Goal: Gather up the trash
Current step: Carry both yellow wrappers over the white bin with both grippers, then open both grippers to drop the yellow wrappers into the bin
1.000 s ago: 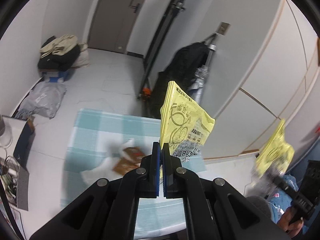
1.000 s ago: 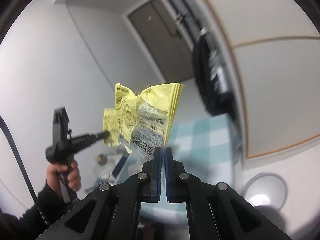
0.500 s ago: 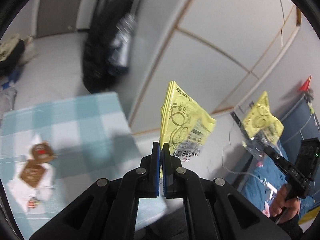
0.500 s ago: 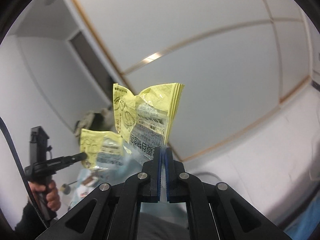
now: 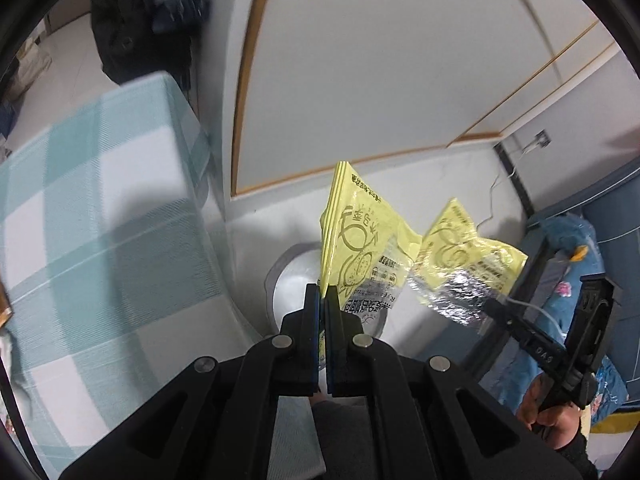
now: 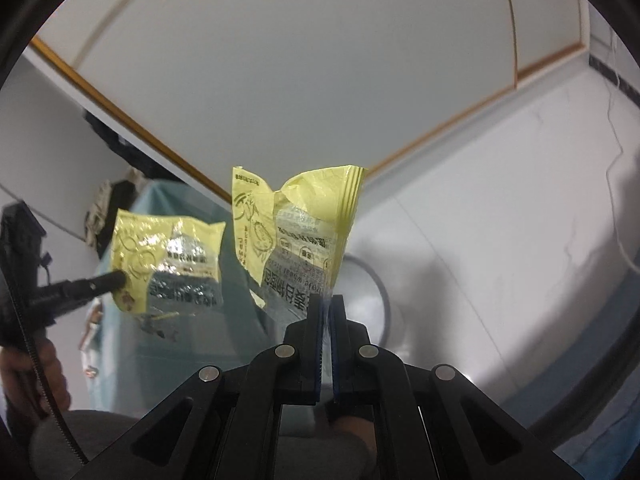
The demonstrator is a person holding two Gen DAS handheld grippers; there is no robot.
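Note:
My left gripper is shut on a yellow snack wrapper and holds it in the air above a round grey-rimmed bin on the floor. My right gripper is shut on a second yellow wrapper, with the same bin behind it. Each view also shows the other hand: the right gripper with its wrapper at the right, the left gripper with its wrapper at the left.
A table with a teal checked cloth stands at the left, right beside the bin. White cupboard doors with wood trim stand behind. A black bag hangs at the far left. A blue bed with patterned bedding is at the right.
Both grippers have swung right, away from the table, and tilted down towards the floor. The bin has come into view under the two wrappers. Both grips are unchanged.

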